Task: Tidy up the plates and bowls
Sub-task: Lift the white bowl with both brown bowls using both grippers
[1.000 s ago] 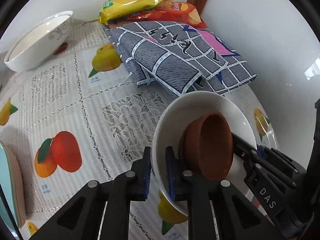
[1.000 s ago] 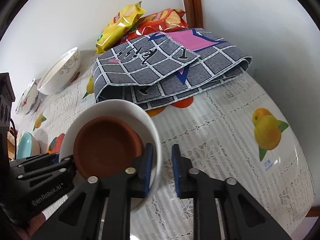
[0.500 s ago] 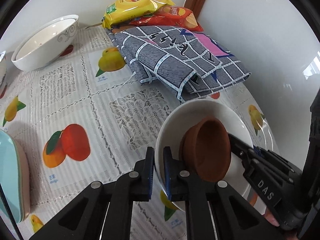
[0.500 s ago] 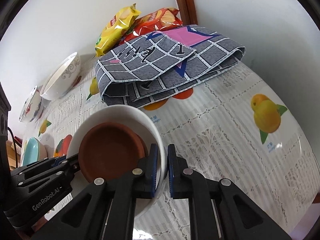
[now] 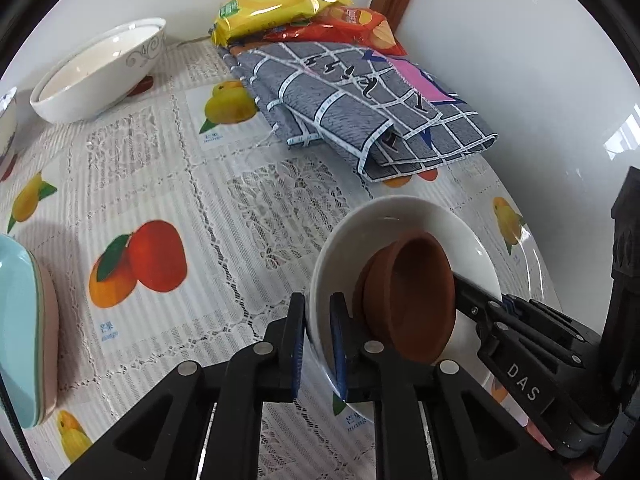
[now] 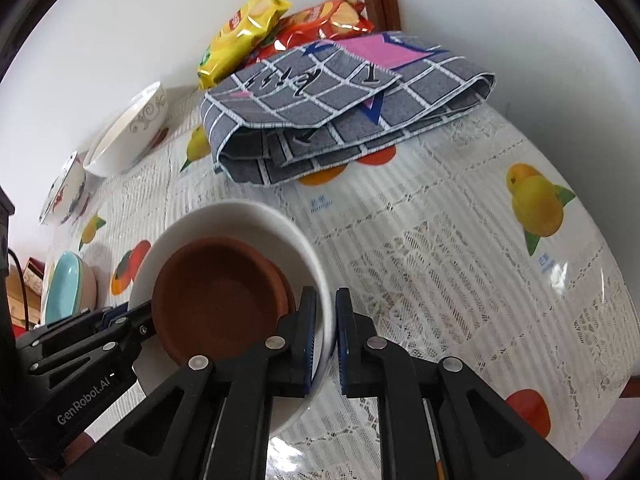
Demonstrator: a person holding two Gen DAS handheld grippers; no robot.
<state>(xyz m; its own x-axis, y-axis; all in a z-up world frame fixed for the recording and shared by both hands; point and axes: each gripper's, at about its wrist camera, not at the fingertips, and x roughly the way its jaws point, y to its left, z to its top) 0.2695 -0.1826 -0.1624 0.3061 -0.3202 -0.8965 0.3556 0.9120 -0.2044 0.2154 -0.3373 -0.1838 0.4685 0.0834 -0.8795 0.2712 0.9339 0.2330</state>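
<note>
A white bowl (image 5: 400, 216) with a brown clay dish (image 5: 412, 300) lying in it hangs tilted just above the tablecloth, gripped from both sides. My left gripper (image 5: 318, 320) has the bowl's near rim between its blue pads, and its jaws are opening slightly. In the right wrist view the same white bowl (image 6: 240, 212) and brown dish (image 6: 216, 296) sit at lower left, with my right gripper (image 6: 322, 320) shut on the opposite rim. Each gripper shows in the other's view: the right gripper (image 5: 480, 300) and the left gripper (image 6: 120, 316).
A large white bowl (image 5: 100, 76) with grey scrollwork stands far left, a small patterned bowl (image 6: 64, 192) beside it. Stacked teal and pink plates (image 5: 20, 328) lie at the left edge. A folded grey checked cloth (image 5: 360, 100) and snack bags (image 5: 280, 0) fill the back corner by the walls.
The held bowl and both grippers have drifted back from the cloth, so more tablecloth shows. The left jaws narrowed on the rim, then eased a little.
</note>
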